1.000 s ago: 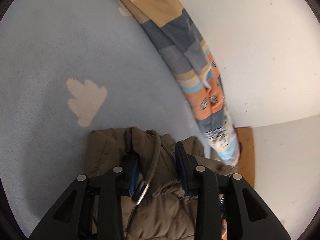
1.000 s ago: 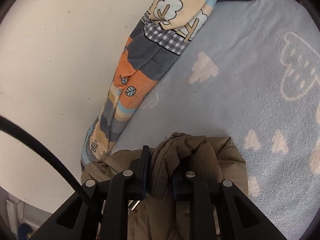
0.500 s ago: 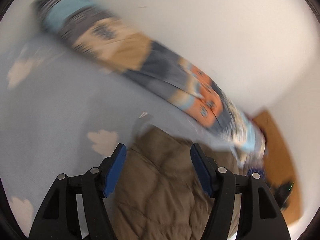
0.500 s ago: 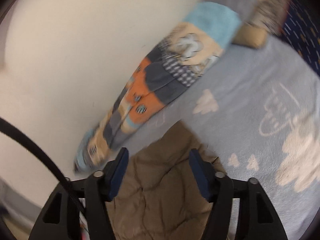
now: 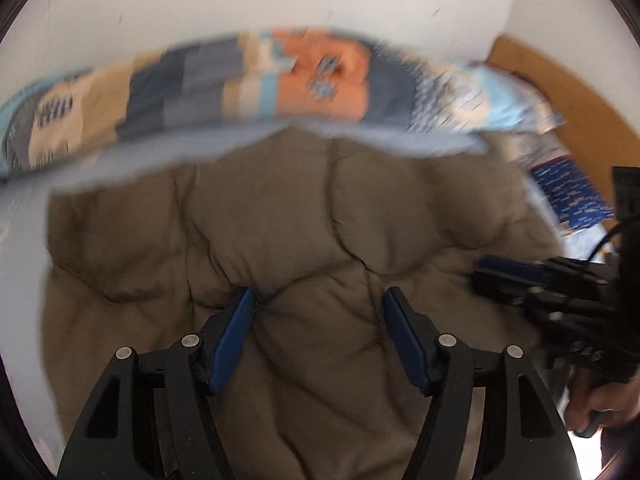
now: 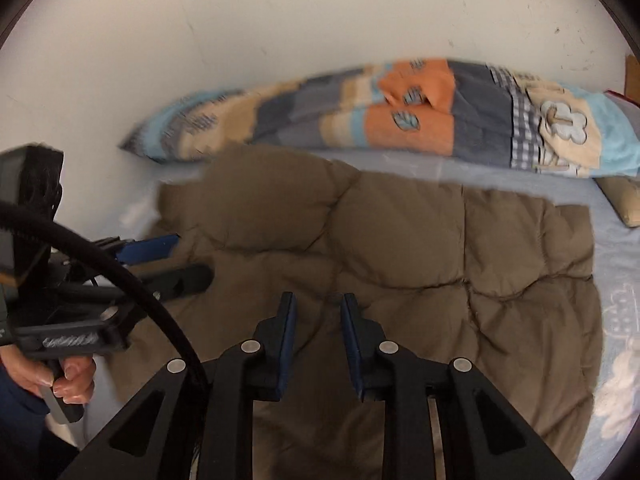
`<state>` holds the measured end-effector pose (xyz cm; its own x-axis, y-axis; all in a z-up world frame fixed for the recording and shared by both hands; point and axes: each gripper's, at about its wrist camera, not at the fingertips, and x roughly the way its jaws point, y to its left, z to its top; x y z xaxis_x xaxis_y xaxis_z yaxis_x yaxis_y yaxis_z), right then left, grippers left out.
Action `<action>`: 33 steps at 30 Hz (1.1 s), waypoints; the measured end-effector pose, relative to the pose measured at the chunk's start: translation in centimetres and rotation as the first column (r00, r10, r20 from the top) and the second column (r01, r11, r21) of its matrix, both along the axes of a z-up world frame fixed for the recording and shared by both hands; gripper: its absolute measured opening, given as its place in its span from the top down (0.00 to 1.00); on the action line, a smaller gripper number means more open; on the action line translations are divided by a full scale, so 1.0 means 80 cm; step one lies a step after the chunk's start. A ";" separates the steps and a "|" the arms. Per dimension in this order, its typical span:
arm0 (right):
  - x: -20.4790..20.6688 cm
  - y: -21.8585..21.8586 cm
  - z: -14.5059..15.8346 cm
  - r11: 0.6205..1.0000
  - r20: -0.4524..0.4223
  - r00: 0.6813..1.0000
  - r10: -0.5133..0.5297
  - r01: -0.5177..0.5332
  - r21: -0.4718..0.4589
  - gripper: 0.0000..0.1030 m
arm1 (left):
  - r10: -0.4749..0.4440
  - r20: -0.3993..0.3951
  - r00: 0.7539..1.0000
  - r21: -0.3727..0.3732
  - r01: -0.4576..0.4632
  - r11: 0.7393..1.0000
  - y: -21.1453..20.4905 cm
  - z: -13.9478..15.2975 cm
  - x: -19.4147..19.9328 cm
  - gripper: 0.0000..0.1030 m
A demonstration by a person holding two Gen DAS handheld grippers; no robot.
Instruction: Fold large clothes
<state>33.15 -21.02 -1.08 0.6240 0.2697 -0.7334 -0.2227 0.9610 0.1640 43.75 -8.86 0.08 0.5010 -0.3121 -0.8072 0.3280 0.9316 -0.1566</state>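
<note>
A large olive-brown quilted jacket (image 5: 304,240) lies spread flat on the light blue blanket (image 6: 612,280); it also shows in the right wrist view (image 6: 420,248). My left gripper (image 5: 318,300) hovers above the jacket, jaws wide apart and empty. My right gripper (image 6: 318,304) hovers above the jacket too, jaws a small way apart with nothing between them. Each gripper shows in the other's view, the right one (image 5: 532,276) at the right edge, the left one (image 6: 160,264) at the left edge.
A long patchwork pillow (image 6: 400,120) lies along the white wall (image 6: 280,20) behind the jacket. A tan cushion (image 6: 624,200) sits at the right. A wooden bed frame (image 5: 580,92) and dark blue patterned cloth (image 5: 572,192) show at the right in the left wrist view.
Both grippers let go of the bunched jacket and pulled back and up. The jacket now lies spread flat. Both views swung so the pillow lies level across the top.
</note>
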 end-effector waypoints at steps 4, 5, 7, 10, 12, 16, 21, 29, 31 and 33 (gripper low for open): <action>0.030 -0.021 -0.051 0.999 -0.094 0.995 -0.033 0.033 -0.001 0.85 | 0.010 -0.023 1.000 0.001 -0.010 1.000 0.004 -0.029 0.019 0.33; 0.035 -0.023 -0.058 0.999 -0.110 0.993 -0.034 0.034 -0.001 0.85 | 0.014 -0.027 1.000 -0.004 -0.014 1.000 0.005 -0.032 0.023 0.33; 0.038 -0.026 -0.064 0.999 -0.127 0.991 -0.039 0.040 0.005 0.85 | 0.018 -0.033 0.999 -0.006 -0.018 1.000 0.009 -0.033 0.024 0.33; 0.035 -0.025 -0.059 0.999 -0.153 0.987 -0.040 0.043 0.013 0.86 | 0.008 -0.009 1.000 0.004 -0.008 1.000 0.012 -0.019 0.011 0.33; 0.036 -0.026 -0.045 0.999 -0.159 0.987 -0.040 0.045 0.026 0.84 | 0.004 0.014 1.000 -0.038 -0.003 0.999 0.012 0.000 0.007 0.33; 0.019 -0.036 0.004 0.998 -0.068 0.997 -0.027 0.031 0.061 0.82 | 0.019 0.094 0.995 -0.062 -0.013 0.998 0.026 0.039 0.012 0.33; 0.044 -0.068 0.029 0.991 0.008 0.991 -0.130 0.130 -0.034 0.63 | 0.107 0.039 0.994 -0.008 -0.107 0.994 0.042 0.016 0.060 0.33; 0.103 -0.101 -0.042 0.982 -0.143 0.973 -0.184 0.175 -0.068 0.64 | 0.133 -0.058 0.989 -0.002 -0.133 0.991 0.050 -0.035 0.106 0.29; 0.110 -0.106 -0.052 0.981 -0.164 0.968 -0.192 0.187 -0.050 0.65 | 0.147 -0.092 0.985 -0.011 -0.149 0.989 0.053 -0.041 0.117 0.29; 0.119 -0.112 -0.060 0.980 -0.199 0.960 -0.199 0.197 -0.032 0.66 | 0.161 -0.109 0.981 -0.004 -0.162 0.987 0.052 -0.039 0.119 0.30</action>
<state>42.70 -29.96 -5.89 0.5039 0.1460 -0.8513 0.0082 0.9847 0.1738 53.30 -4.69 -3.07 0.4560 -0.2448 -0.8556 0.1538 0.9686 -0.1951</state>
